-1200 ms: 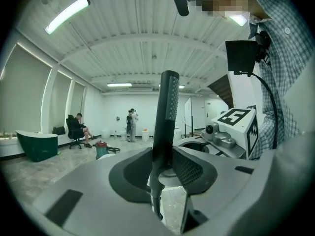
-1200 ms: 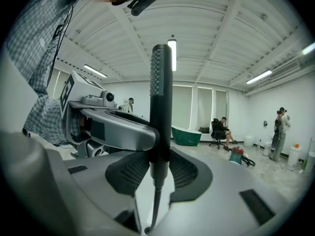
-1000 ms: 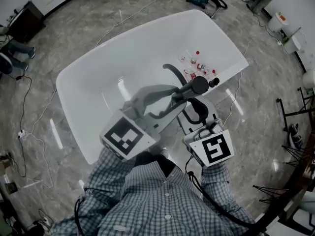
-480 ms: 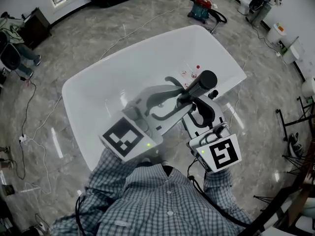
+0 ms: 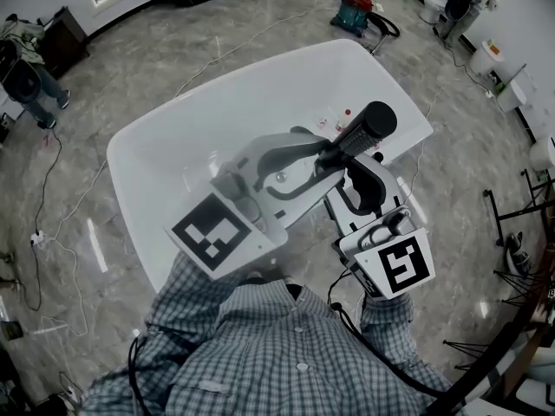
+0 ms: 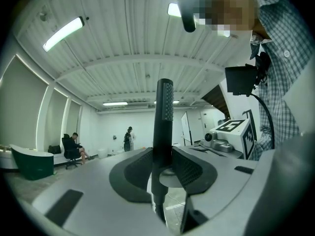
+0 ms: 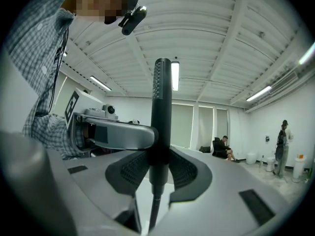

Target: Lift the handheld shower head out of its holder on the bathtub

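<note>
Shower head (image 5: 361, 135) higher above bathtub (image 5: 217, 111)

Bright, even light comes from ceiling strip lamps (image 6: 62, 32), which flare white in both gripper views. The glossy floor (image 5: 130, 68) shows pale streaks of glare, and the bathtub (image 5: 173, 137) looks almost washed out. Both gripper views bend strongly outward, with black corners and a soft foreground.

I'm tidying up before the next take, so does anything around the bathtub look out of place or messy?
Yes. Small items, one red-topped, lie loose on the bottom of the bathtub, partly hidden behind the shower head. Cables trail across the floor beside the tub, which looks like a trip risk.
</note>
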